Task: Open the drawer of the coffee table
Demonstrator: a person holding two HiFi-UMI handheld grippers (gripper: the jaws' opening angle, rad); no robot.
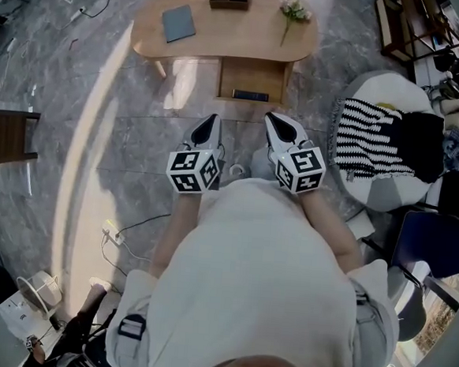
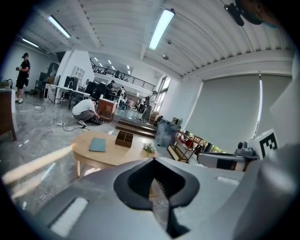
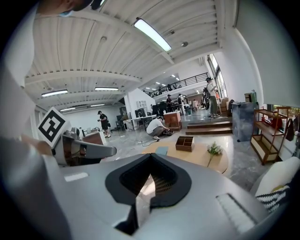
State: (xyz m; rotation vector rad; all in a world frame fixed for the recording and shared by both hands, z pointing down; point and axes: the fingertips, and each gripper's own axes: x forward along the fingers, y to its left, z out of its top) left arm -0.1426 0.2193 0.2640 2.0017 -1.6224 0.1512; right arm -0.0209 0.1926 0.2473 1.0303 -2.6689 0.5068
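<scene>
Marble floor, coffee table [image 1: 226,28] ahead; its drawer [image 1: 252,78] looks already pulled out. My left gripper [image 1: 210,123] and right gripper [image 1: 275,124] are closed, empty, well short of it. Next: probably just withdraw.

The room is bright. Long ceiling lights [image 2: 161,29] shine above. A pale streak of glare lies on the shiny floor [image 1: 141,144]. Picture edges bend and go dark.
</scene>
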